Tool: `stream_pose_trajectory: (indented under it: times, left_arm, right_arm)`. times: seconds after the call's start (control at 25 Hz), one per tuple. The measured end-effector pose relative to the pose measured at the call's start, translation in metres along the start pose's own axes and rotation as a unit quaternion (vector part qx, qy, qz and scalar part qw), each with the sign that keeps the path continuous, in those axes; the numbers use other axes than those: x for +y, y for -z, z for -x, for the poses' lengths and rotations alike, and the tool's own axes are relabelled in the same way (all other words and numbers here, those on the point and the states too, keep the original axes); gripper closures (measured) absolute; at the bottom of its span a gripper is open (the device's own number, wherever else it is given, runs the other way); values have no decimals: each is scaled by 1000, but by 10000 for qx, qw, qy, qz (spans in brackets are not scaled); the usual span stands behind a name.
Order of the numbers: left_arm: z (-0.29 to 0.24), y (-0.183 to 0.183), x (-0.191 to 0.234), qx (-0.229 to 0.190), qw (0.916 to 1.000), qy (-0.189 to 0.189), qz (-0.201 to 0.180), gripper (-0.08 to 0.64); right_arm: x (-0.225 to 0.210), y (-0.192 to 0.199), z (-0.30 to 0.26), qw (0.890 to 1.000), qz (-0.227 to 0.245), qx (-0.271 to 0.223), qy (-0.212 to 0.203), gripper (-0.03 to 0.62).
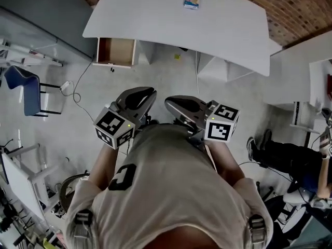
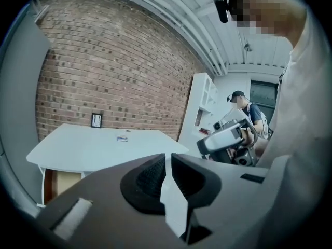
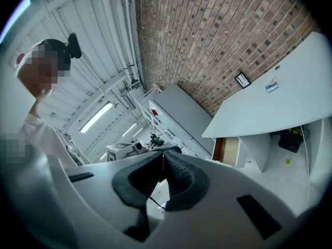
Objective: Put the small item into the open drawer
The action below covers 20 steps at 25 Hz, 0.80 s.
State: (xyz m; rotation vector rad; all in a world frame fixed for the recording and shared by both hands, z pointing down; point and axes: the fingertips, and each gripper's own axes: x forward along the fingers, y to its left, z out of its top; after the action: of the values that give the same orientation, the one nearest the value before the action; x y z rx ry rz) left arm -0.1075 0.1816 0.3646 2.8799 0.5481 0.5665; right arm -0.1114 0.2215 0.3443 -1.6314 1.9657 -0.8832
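Note:
The small item [image 1: 191, 0], a little blue and white pack, lies on the far side of the white table [image 1: 228, 30]. It also shows as a speck in the left gripper view [image 2: 122, 138] and the right gripper view [image 3: 271, 86]. The open drawer [image 1: 116, 51] hangs under the table's left end, its wooden inside bare. Both grippers are held close to the person's chest, well short of the table. My left gripper [image 1: 148, 92] [image 2: 168, 157] is shut on nothing. My right gripper [image 1: 171, 101] [image 3: 163, 153] is shut and empty too.
A blue chair [image 1: 23, 87] and loose cables [image 1: 78, 90] are on the floor at the left. A seated person [image 1: 290, 157] is at the right by another white desk [image 1: 306, 56]. A small picture frame [image 2: 96, 120] stands on the table against the brick wall.

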Motion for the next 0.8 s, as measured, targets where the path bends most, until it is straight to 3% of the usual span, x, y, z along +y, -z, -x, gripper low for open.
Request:
stream_pose_trajectory:
  times: [0.48, 0.8]
  left_arm:
    - [-55, -27, -1, 116, 9976, -676, 9, 528]
    - [-75, -48, 15, 182, 9949, -965, -234, 529]
  right_arm:
    - [-41, -31, 67, 9996, -85, 78, -250, 586]
    - [-57, -56, 87, 9994, -88, 33, -328, 586]
